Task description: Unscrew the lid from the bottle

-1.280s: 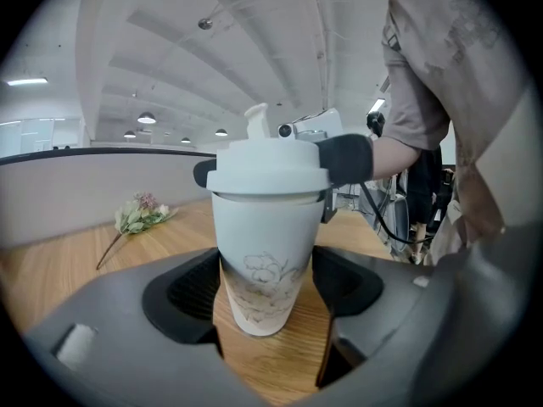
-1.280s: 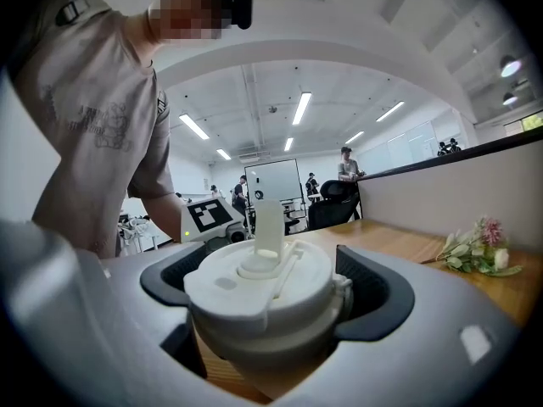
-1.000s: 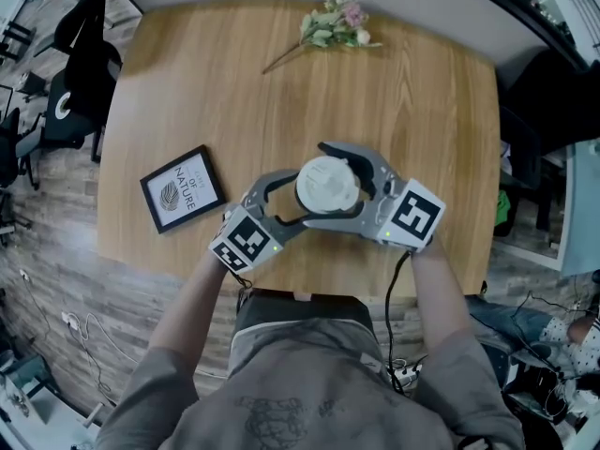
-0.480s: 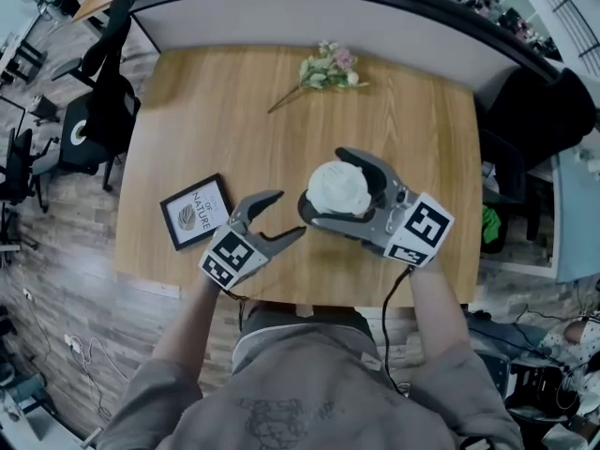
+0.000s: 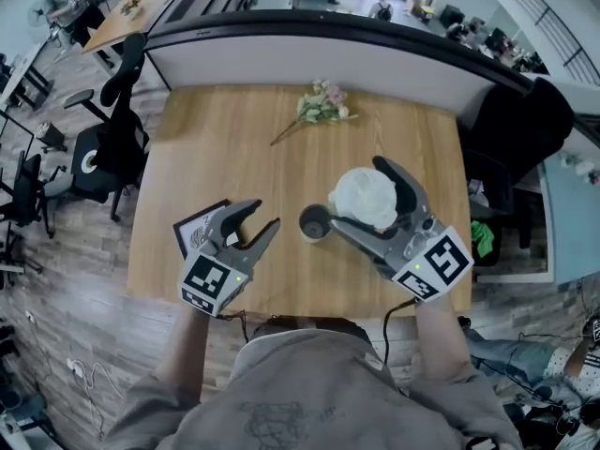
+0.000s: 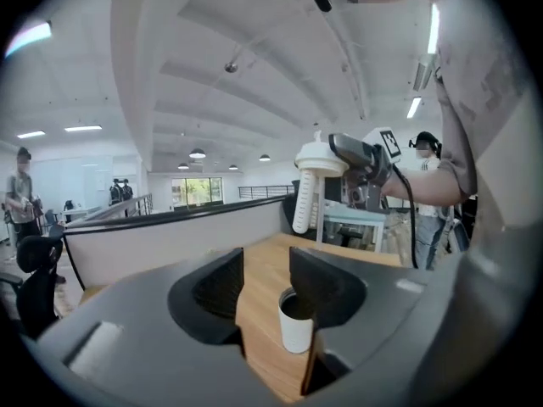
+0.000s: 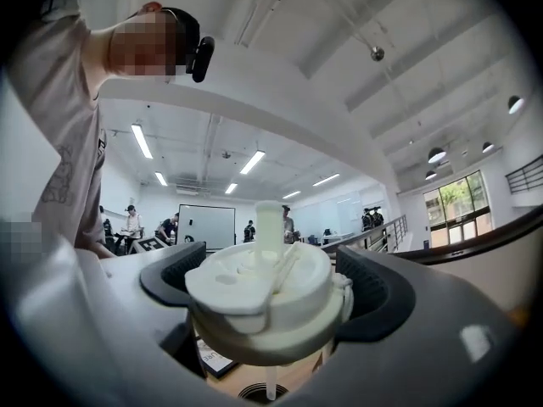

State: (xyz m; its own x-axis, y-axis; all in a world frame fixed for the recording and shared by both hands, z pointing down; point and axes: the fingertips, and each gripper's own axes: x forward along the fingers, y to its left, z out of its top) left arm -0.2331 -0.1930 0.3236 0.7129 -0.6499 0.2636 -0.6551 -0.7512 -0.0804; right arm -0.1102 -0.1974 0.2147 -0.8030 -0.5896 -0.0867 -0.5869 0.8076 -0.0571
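Right tongs [image 5: 361, 195], clamped on the lid [image 7: 263, 291], should lift its straw [image 6: 303, 202] straight clear of the bottle [image 5: 315, 223]; left tongs [image 5: 262, 216], just narrowing, hold nothing.

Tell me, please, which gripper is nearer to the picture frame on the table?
Left. The left gripper, its empty jaws having just closed partway, hangs over the picture frame, covering part of it. The right gripper, holding the lid, is beyond the bottle.
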